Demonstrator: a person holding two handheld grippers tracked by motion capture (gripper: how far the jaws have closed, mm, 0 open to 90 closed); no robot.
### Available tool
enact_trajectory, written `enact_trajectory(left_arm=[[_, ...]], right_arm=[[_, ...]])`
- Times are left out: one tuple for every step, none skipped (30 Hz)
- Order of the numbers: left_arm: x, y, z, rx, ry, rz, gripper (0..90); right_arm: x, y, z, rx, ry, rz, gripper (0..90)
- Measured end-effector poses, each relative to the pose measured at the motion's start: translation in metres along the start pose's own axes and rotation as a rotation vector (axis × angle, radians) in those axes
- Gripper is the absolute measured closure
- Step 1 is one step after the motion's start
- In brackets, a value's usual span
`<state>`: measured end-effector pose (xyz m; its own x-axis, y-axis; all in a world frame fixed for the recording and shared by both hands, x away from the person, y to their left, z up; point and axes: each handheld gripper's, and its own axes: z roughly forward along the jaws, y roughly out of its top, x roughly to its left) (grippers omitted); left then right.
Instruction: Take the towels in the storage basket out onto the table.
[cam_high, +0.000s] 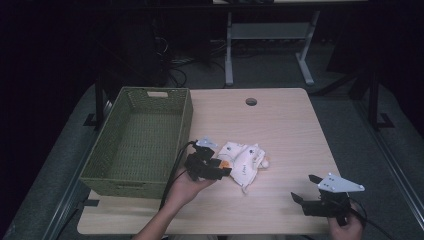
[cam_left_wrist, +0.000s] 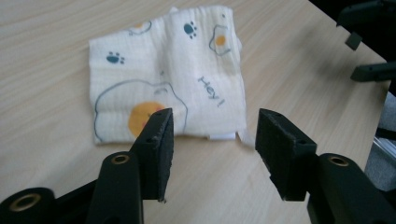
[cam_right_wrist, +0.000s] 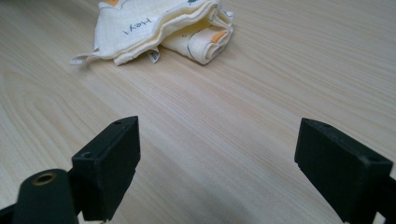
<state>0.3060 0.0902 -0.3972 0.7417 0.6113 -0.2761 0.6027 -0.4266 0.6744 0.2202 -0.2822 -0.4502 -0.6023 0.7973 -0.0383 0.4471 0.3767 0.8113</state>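
Observation:
A folded cream cloth (cam_high: 245, 160) printed with paw marks, egg shapes and the word "Hey!" lies in the middle of the wooden table. My left gripper (cam_high: 222, 167) sits at the cloth's left edge, open, its jaws apart just short of the cloth's near edge (cam_left_wrist: 168, 84), holding nothing. My right gripper (cam_high: 306, 187) hovers near the table's front right corner, open and empty, with the cloth (cam_right_wrist: 159, 28) well ahead of it. In the left gripper view, the right gripper's jaws (cam_left_wrist: 369, 46) show at the upper right.
A green woven basket (cam_high: 105, 172) stands on the table's left side, right beside my left hand. A round cable hole (cam_high: 251, 101) marks the table's far edge. A white desk frame (cam_high: 270, 35) stands on the floor beyond.

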Motion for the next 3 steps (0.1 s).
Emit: enact_trajectory(left_arm=[[-0.0058,-0.0058,-0.0025,0.001,0.005,0.014,45.1],[-0.0058,-0.0058,-0.0025,0.001,0.005,0.014,45.0],[-0.0095,-0.0096,-0.0043,0.002,0.005,0.029,44.7]], right_arm=[[0.0003,0.0001,0.0002,0.0,0.0,-0.001,14.0],[0.0003,0.0001,0.0002,0.0,0.0,-0.001,14.0],[0.0005,0.0003,0.001,0.003,0.001,-0.003,14.0]])
